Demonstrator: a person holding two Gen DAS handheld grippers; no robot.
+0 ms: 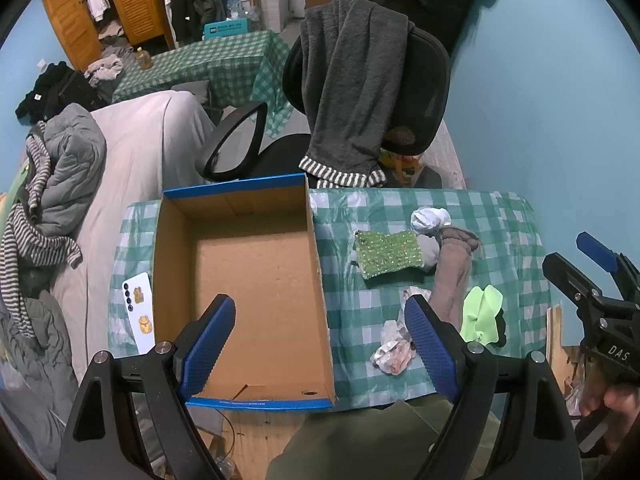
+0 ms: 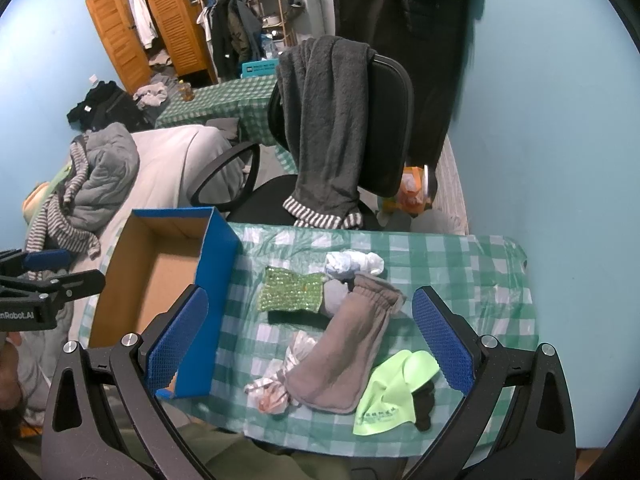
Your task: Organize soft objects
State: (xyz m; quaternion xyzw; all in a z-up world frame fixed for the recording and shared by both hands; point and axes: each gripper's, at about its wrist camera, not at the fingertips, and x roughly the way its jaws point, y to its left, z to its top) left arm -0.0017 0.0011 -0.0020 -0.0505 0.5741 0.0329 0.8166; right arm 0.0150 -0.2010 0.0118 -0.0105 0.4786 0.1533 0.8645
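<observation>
While both my jaws hang released, holding nothing: left gripper [image 1: 320, 344], right gripper [image 2: 310, 340]. Frame centre on checkered table [image 2: 460, 256]: one brown sock [image 2: 340, 356], one sequin pouch [image 2: 290, 290], one lime cloth [image 2: 394, 394], one white bundle [image 2: 354, 262]. One cardboard box [image 1: 240, 280] at left.

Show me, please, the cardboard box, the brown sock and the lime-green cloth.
cardboard box [image 1: 256, 280], left wrist view, bare inner floor.
brown sock [image 2: 340, 356], right wrist view, middle of its body.
lime-green cloth [image 2: 392, 392], right wrist view, centre of fabric.

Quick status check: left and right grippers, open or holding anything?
Left gripper: open, holding nothing, above the box.
Right gripper: open, holding nothing, above the sock.
</observation>
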